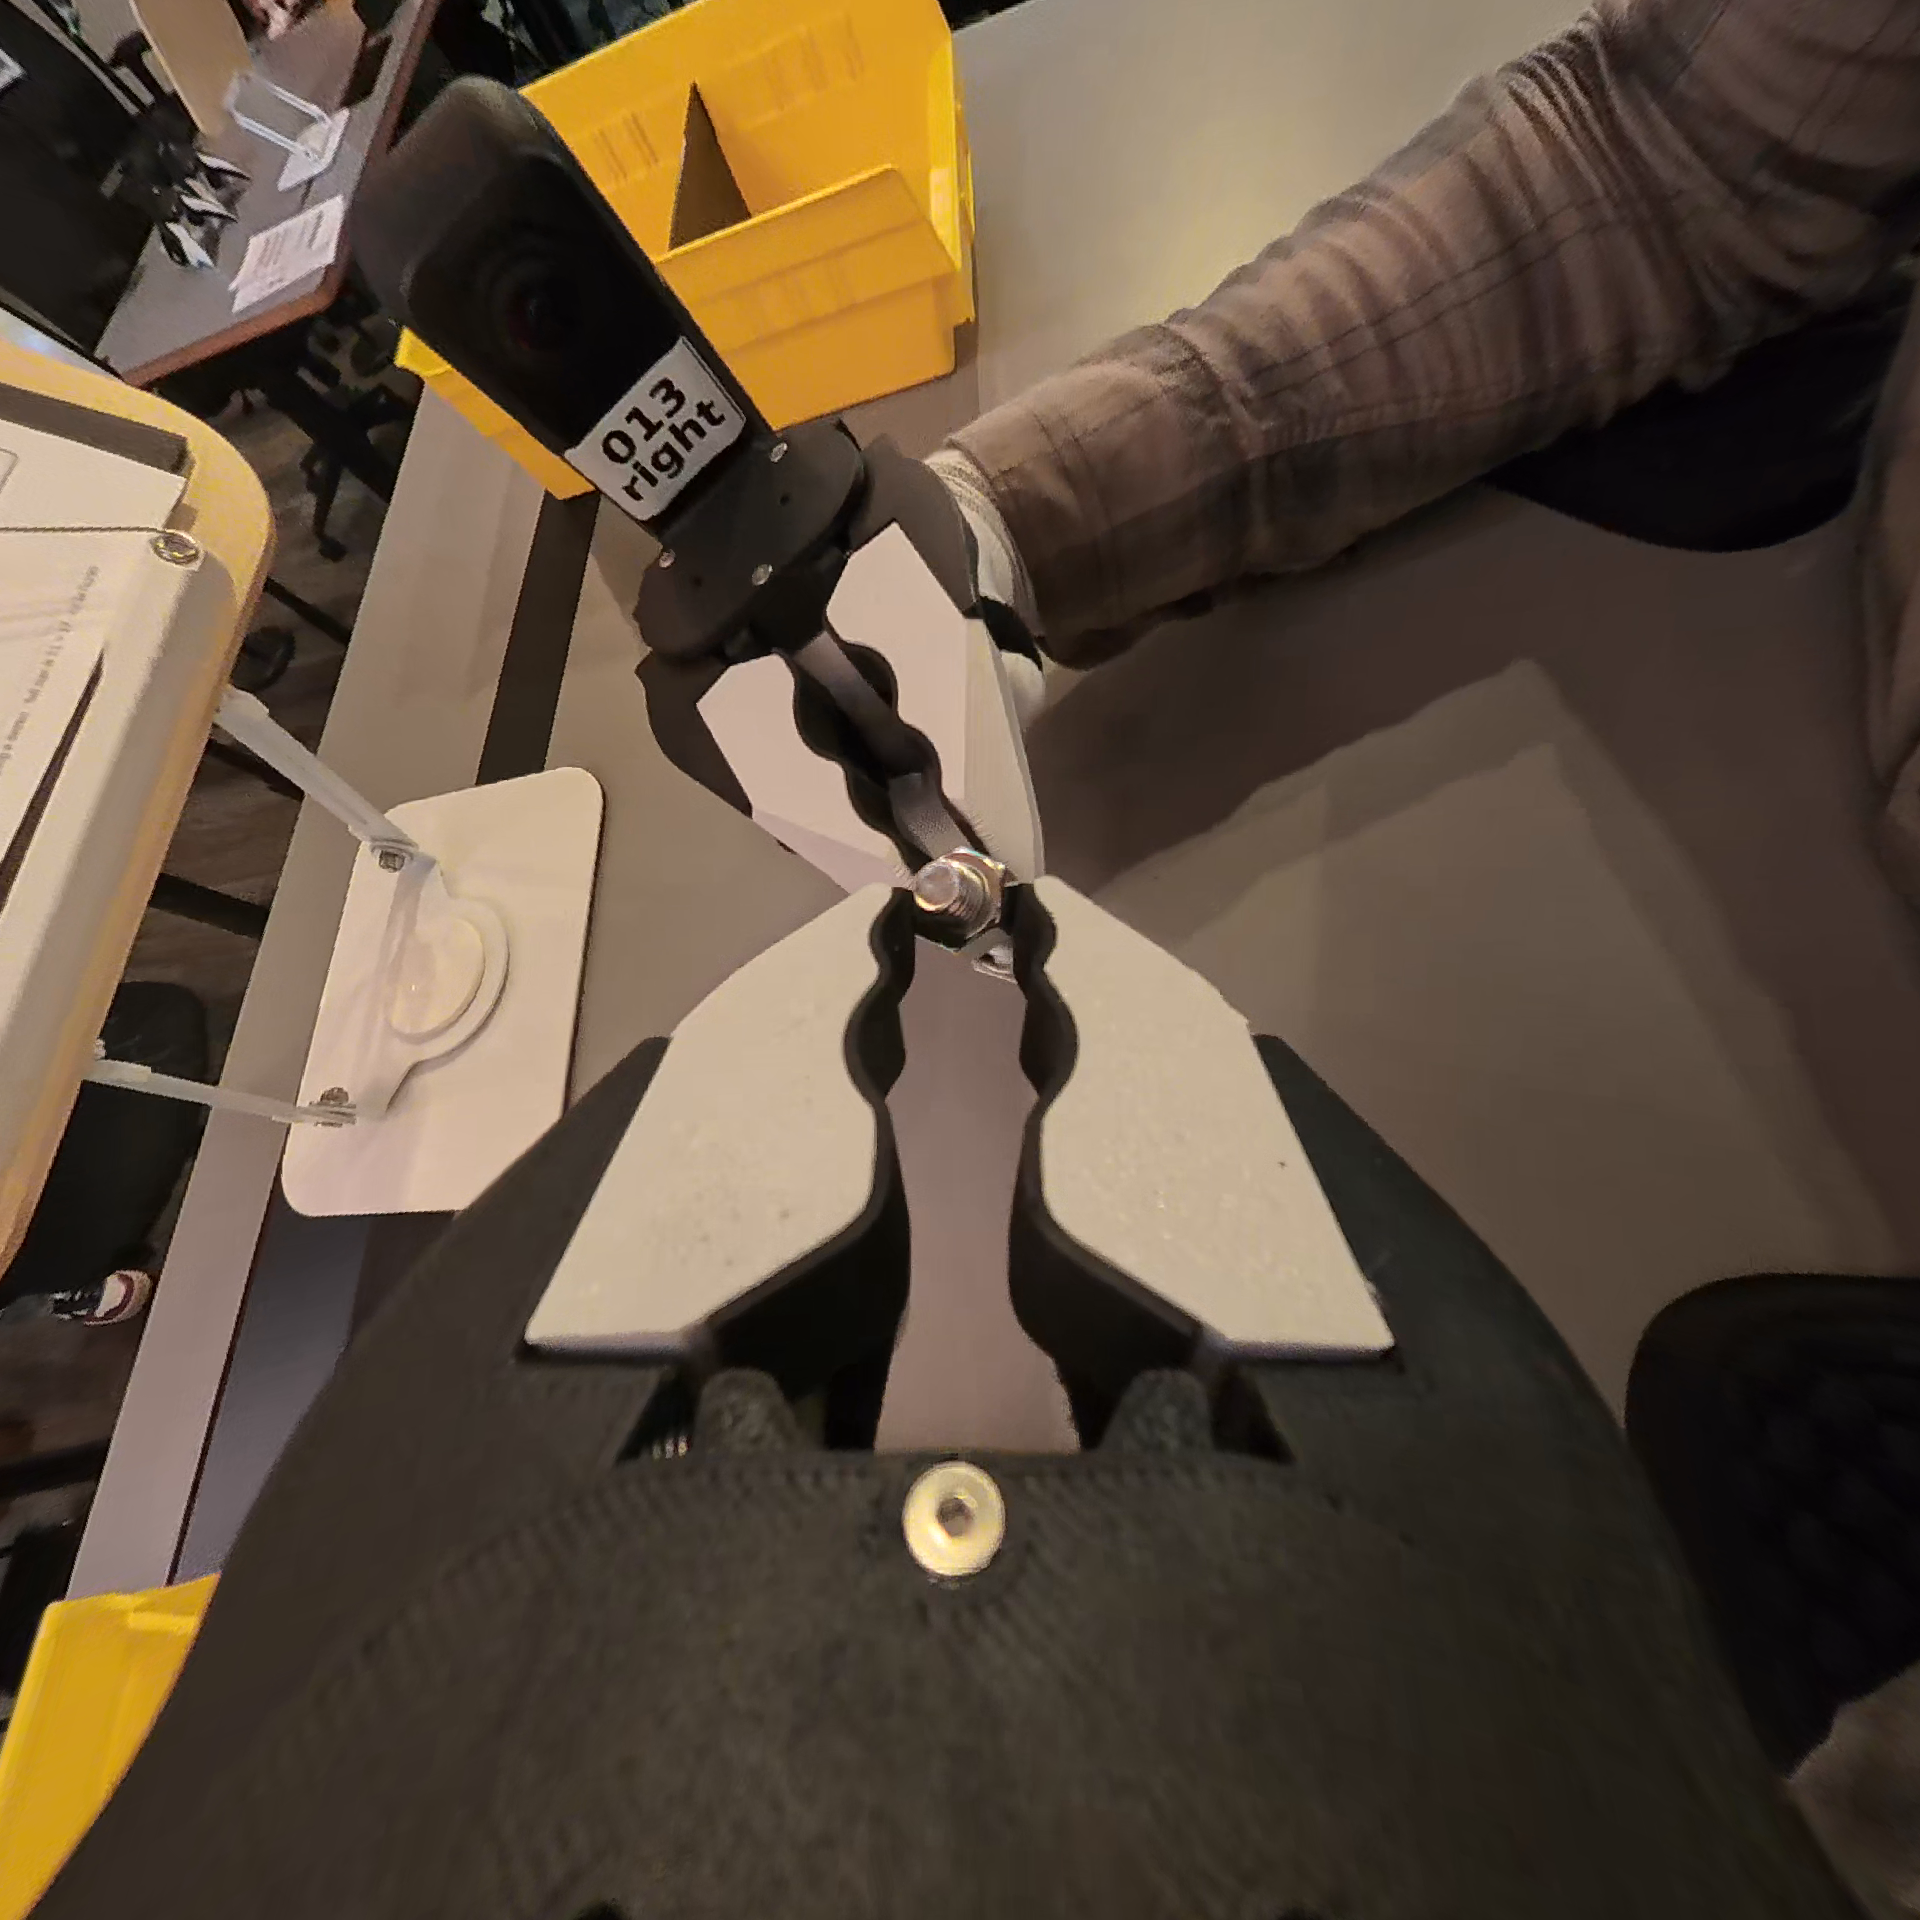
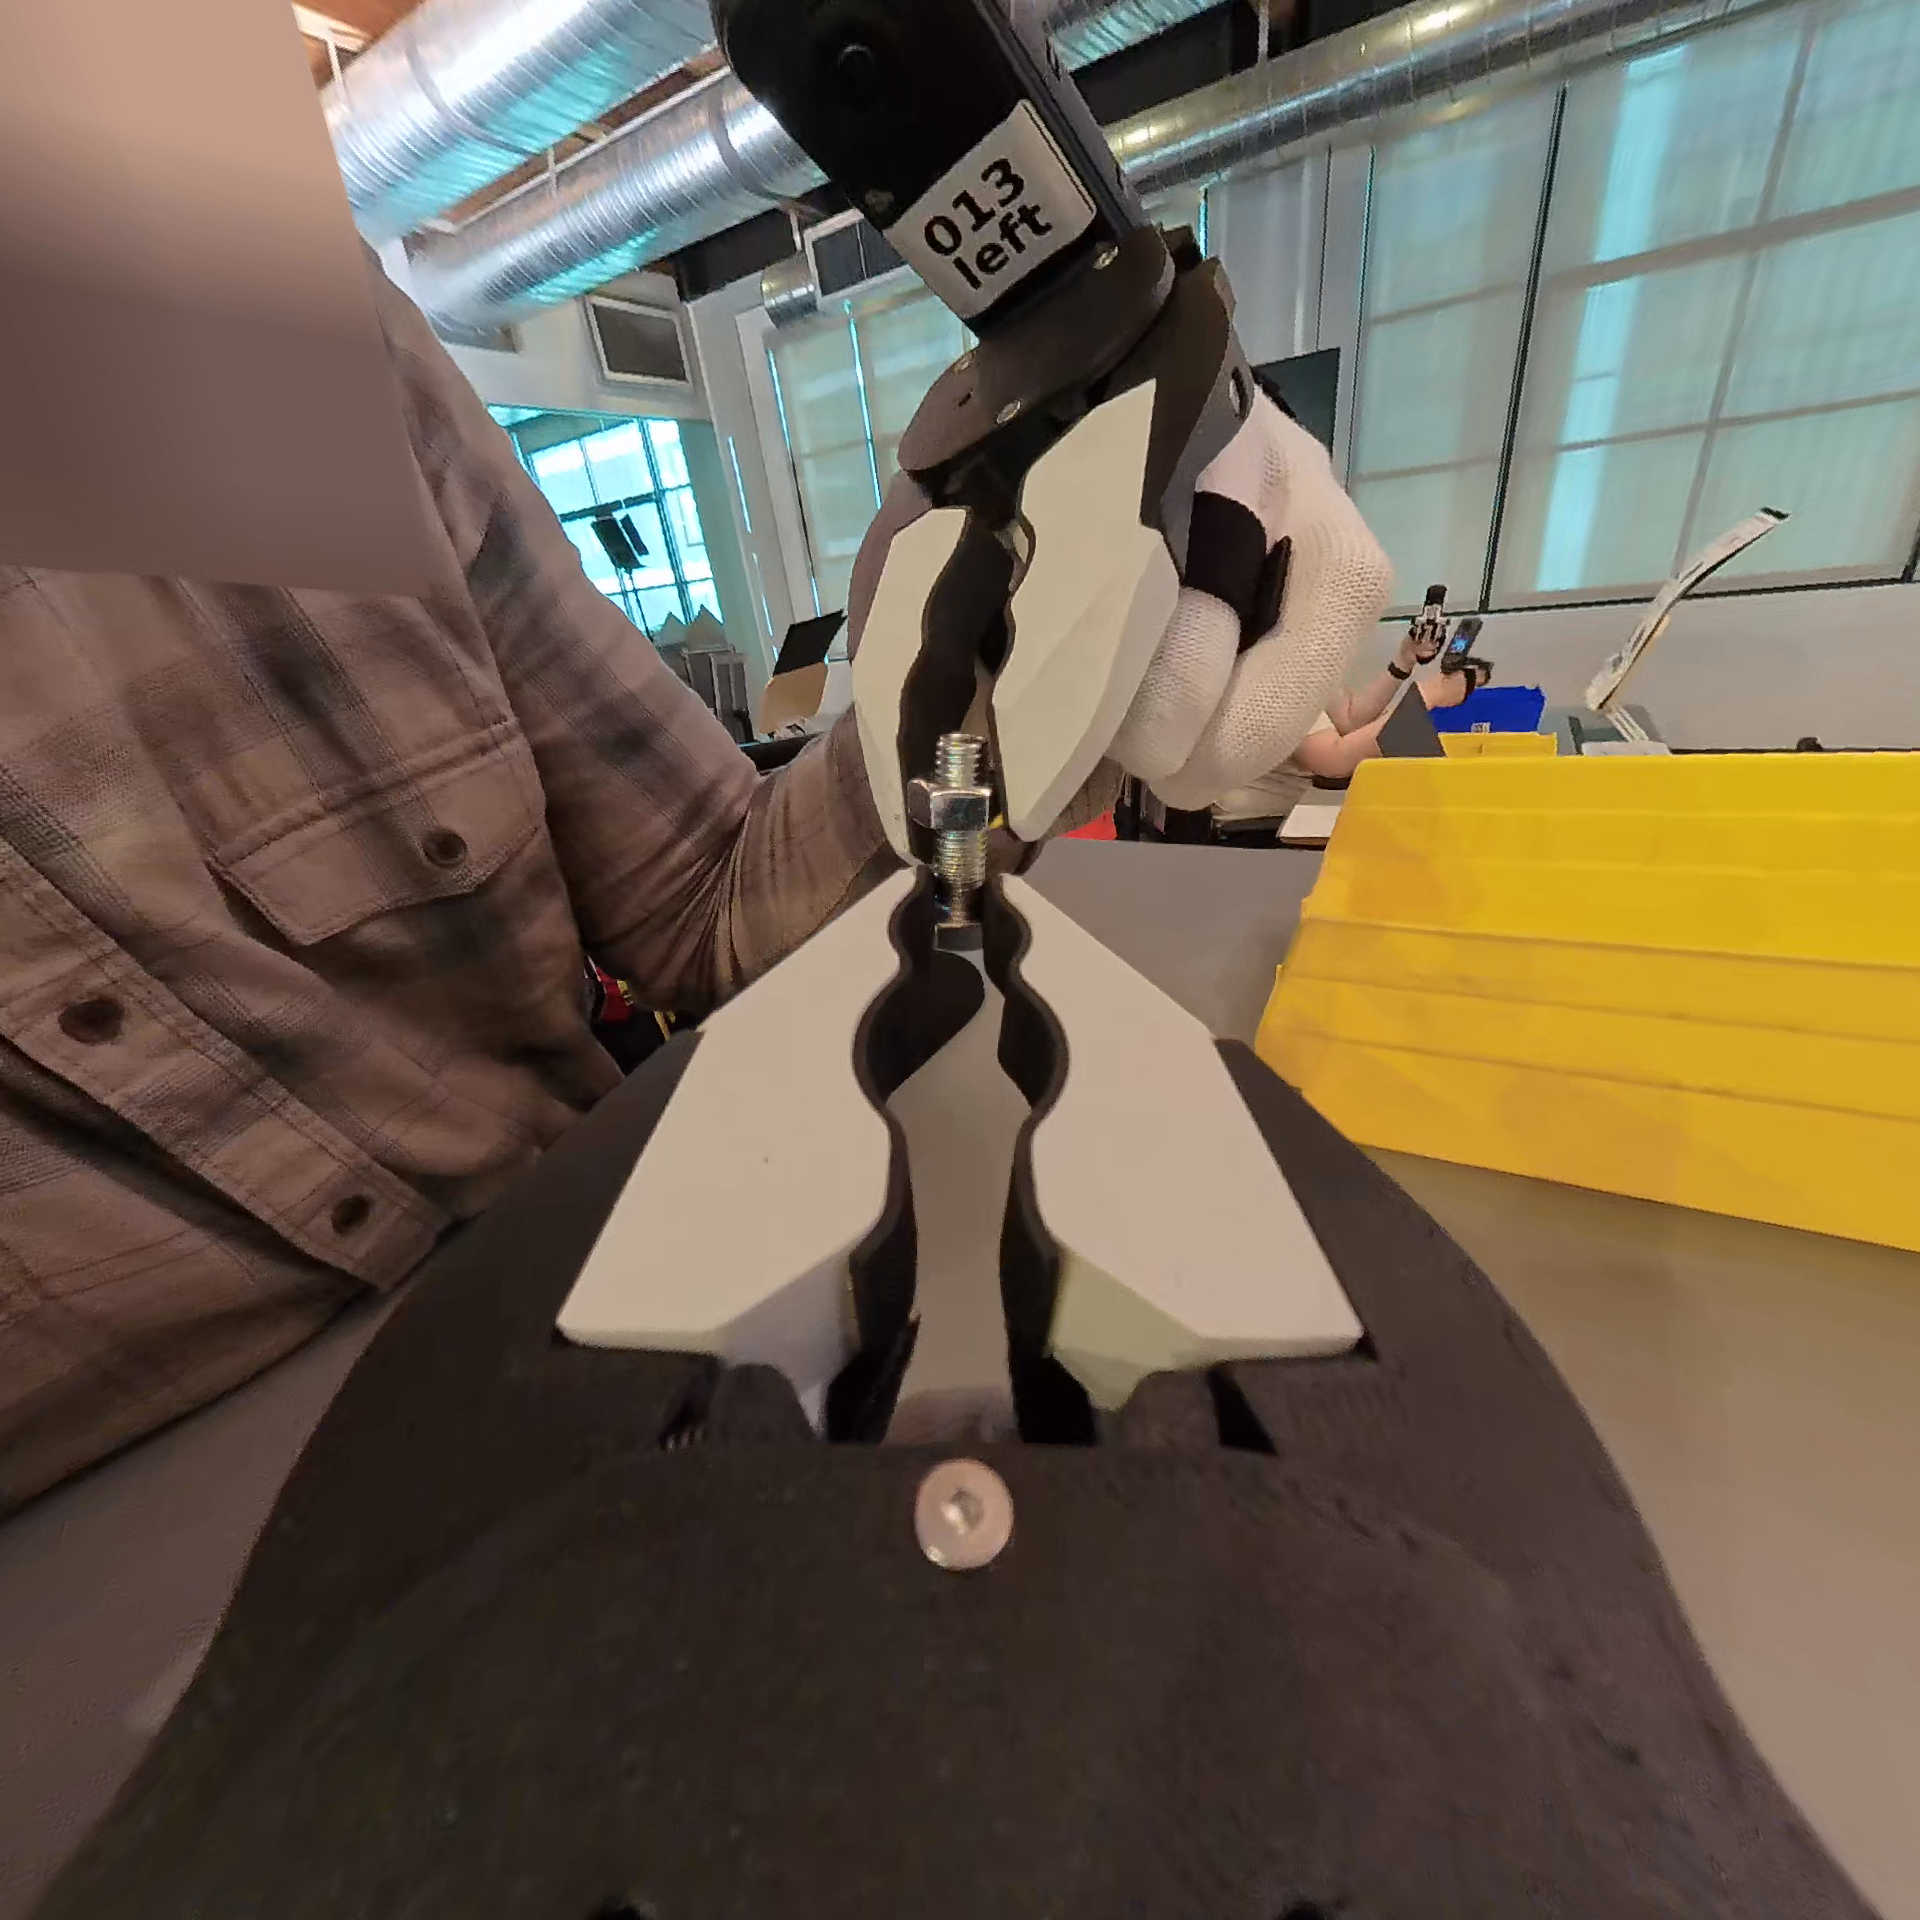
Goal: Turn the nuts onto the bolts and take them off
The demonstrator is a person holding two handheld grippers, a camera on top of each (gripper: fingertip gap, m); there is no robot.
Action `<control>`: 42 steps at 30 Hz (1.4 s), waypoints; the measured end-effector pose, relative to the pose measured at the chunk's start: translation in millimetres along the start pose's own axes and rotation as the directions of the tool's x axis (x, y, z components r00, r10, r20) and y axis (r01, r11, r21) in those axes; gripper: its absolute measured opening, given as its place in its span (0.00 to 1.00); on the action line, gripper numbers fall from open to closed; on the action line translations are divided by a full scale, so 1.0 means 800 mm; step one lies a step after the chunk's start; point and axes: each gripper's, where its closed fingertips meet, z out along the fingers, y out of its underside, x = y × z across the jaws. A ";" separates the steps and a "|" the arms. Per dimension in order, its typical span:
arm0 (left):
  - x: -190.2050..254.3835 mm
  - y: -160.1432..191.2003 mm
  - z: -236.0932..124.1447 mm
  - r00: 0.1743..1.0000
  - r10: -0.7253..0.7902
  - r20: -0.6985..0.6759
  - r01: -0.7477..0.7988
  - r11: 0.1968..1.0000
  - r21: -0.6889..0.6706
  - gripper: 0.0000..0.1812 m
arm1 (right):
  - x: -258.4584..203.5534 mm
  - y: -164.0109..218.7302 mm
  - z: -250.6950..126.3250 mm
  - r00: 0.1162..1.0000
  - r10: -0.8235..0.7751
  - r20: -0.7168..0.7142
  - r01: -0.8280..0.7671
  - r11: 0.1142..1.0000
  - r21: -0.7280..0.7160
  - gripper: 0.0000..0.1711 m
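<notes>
One grey table (image 1: 1455, 935) fills the room's foreground, with a yellow parts bin (image 2: 1610, 987) standing on it and a white stand base (image 1: 447, 987) near its edge. A seated person in a plaid shirt (image 2: 260, 883) works above the bare tabletop, a white-gloved hand (image 2: 1278, 623) wrapped around one of two hand-held tools. The right gripper (image 2: 951, 894) reaches in low, its jaws pressed onto the lower shank of a steel bolt (image 2: 961, 847) just above the head, so the bolt stands roughly upright in the air with its threaded end upward. The left gripper (image 1: 956, 909) meets it from above, its tips pinching the small hex nut (image 2: 948, 802), which sits partway down the thread with a few turns of bare thread showing above it. Whether the nut is travelling on or off cannot be told from this instant. Both parts look like plated steel: hard, rigid, light for their size and slick, so they will probably not deform but could slip or spin in the pads. The nut seems best taken across two opposite flats, the bolt low on the shank or at the head, clear of the nut's path. A dropped nut would likely roll across the table.
</notes>
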 end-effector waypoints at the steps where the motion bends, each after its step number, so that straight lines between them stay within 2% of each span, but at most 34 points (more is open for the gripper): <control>1: -0.001 -0.001 0.000 1.000 -0.002 0.004 0.002 1.000 0.003 0.10 | 0.000 -0.001 0.000 1.000 0.002 0.000 -0.002 1.000 0.008 0.04; 10: -0.014 -0.012 -0.003 0.998 -0.023 0.059 0.020 0.998 0.058 0.10 | 0.004 -0.014 -0.004 1.000 0.006 -0.009 -0.005 0.997 0.079 0.04; 23: -0.038 -0.032 -0.004 0.986 -0.100 0.130 0.080 0.985 0.155 0.21 | 0.010 -0.042 -0.022 0.997 -0.031 -0.070 0.042 0.985 0.165 0.04; 27: -0.041 -0.032 -0.002 0.981 -0.166 0.097 0.146 0.972 0.183 0.25 | 0.014 -0.057 -0.040 0.990 -0.064 -0.129 0.088 0.977 0.194 0.04; 34: -0.063 -0.054 0.030 0.945 -0.326 0.030 0.300 0.899 0.318 0.23 | 0.021 -0.083 -0.075 0.950 -0.150 -0.273 0.207 0.959 0.193 0.04; 42: -0.079 -0.063 0.052 0.915 -0.403 0.018 0.363 0.842 0.398 0.16 | 0.023 -0.090 -0.094 0.917 -0.204 -0.343 0.264 0.955 0.138 0.04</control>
